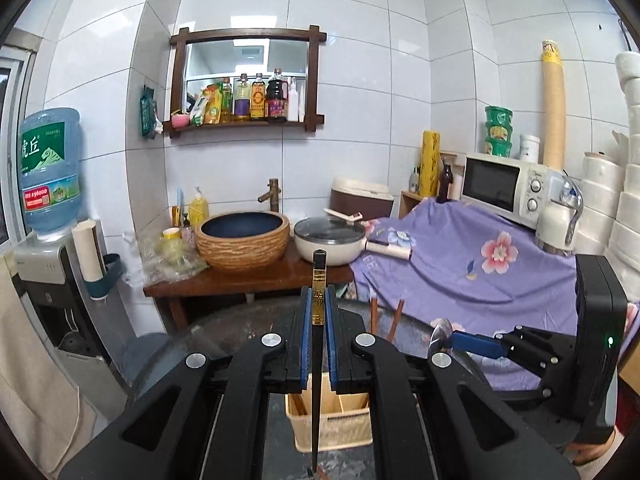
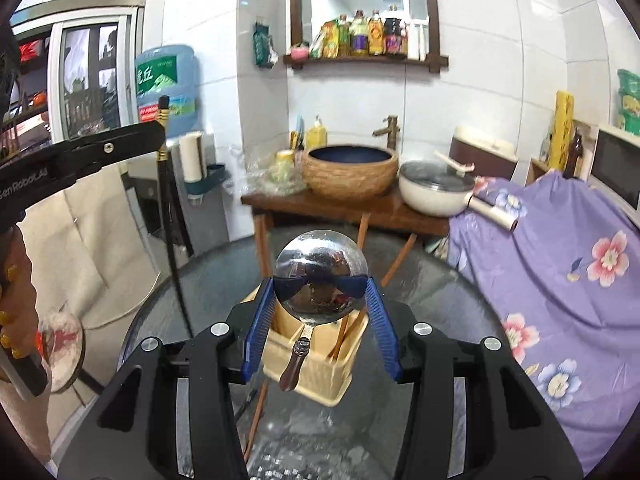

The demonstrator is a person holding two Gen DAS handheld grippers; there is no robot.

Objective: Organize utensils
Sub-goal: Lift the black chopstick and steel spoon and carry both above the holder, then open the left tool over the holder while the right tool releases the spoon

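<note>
left gripper (image 1: 319,312) pinches chopstick (image 1: 318,280), tip cut off | right gripper (image 2: 320,300) clamps spoon (image 2: 320,280); handle end seemingly over holder (image 2: 320,372)

Left gripper (image 1: 319,310) seen from its own camera: blue pads nearly together, clamped on a dark chopstick (image 1: 319,280) standing upright between them. Pointed slightly below level. Seen side-on in the right wrist view (image 2: 162,130) as a black arm reaching in from the left edge, chopstick hanging down from the tip.

Right gripper (image 2: 321,292) about half spread, blue pads pressed against both sides of a metal spoon (image 2: 320,280) bowl, handle trailing back toward the camera. Tilted downward. Also seen in the left wrist view (image 1: 452,340) at right.

Part of a hand (image 2: 16,276) noted at the left edge, possibly gripping the left tool's handle; view poor.
</note>
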